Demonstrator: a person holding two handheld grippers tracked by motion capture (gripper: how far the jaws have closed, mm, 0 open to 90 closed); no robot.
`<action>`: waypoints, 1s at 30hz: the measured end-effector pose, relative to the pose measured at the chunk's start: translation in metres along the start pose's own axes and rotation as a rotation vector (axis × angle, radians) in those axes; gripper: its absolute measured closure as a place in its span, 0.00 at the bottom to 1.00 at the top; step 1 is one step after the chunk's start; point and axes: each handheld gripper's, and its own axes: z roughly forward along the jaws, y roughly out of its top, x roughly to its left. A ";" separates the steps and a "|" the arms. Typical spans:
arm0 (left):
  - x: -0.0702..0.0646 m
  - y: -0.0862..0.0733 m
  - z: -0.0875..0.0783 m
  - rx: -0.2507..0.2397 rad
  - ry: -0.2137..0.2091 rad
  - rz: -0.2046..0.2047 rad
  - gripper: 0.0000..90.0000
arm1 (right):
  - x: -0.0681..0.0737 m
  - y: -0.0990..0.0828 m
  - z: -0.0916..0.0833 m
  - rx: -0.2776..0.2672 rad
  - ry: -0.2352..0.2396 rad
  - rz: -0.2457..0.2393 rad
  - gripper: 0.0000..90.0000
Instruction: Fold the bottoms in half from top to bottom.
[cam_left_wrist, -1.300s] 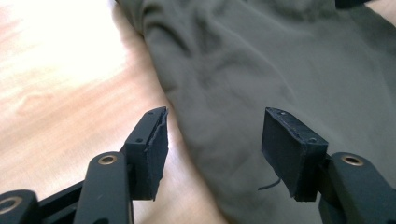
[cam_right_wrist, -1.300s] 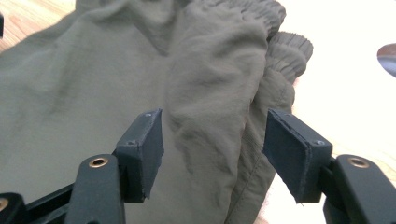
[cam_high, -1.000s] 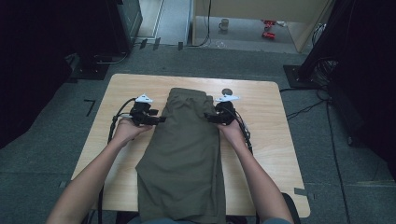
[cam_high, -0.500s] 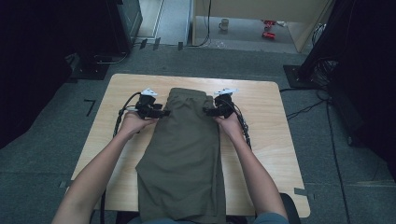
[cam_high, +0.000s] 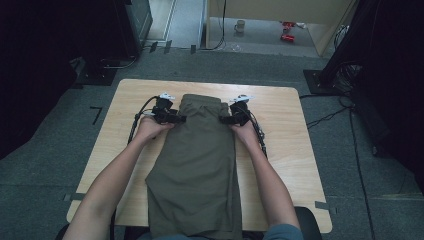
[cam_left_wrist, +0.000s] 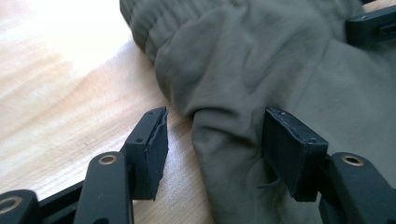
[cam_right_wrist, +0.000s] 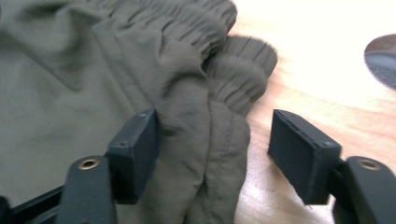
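Note:
An olive-green garment (cam_high: 200, 165) with a gathered elastic waistband (cam_right_wrist: 243, 60) lies lengthwise on the wooden table (cam_high: 300, 165), waistband at the far end. My left gripper (cam_high: 181, 119) sits at the garment's left edge near the waistband. Its jaws stand open around a fold of cloth (cam_left_wrist: 224, 140), with the left pad (cam_left_wrist: 156, 149) over bare wood. My right gripper (cam_high: 223, 120) is at the right edge. Its jaws have just been closing around a bunched fold (cam_right_wrist: 205, 154); the right pad (cam_right_wrist: 299, 154) is still clear of the cloth.
A dark round thing (cam_right_wrist: 383, 58) lies on the table beyond the right gripper. Bare wood runs along both sides of the garment. On the floor past the table stand a mug (cam_high: 240, 25), a red object (cam_high: 287, 31) and dark equipment (cam_high: 135, 30).
Both hands have slid along the garment's edges toward the far waistband end. The garment lies as before.

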 end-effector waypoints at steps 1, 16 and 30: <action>0.000 0.000 0.000 0.000 0.000 0.000 0.47 | 0.000 0.000 0.000 0.000 0.000 0.000 0.41; -0.009 -0.002 0.002 0.020 -0.032 0.012 0.88 | 0.014 0.003 0.001 0.026 -0.013 -0.041 0.93; -0.004 0.046 -0.030 -0.129 0.015 0.010 0.91 | 0.005 0.054 -0.024 -0.043 -0.026 -0.014 0.96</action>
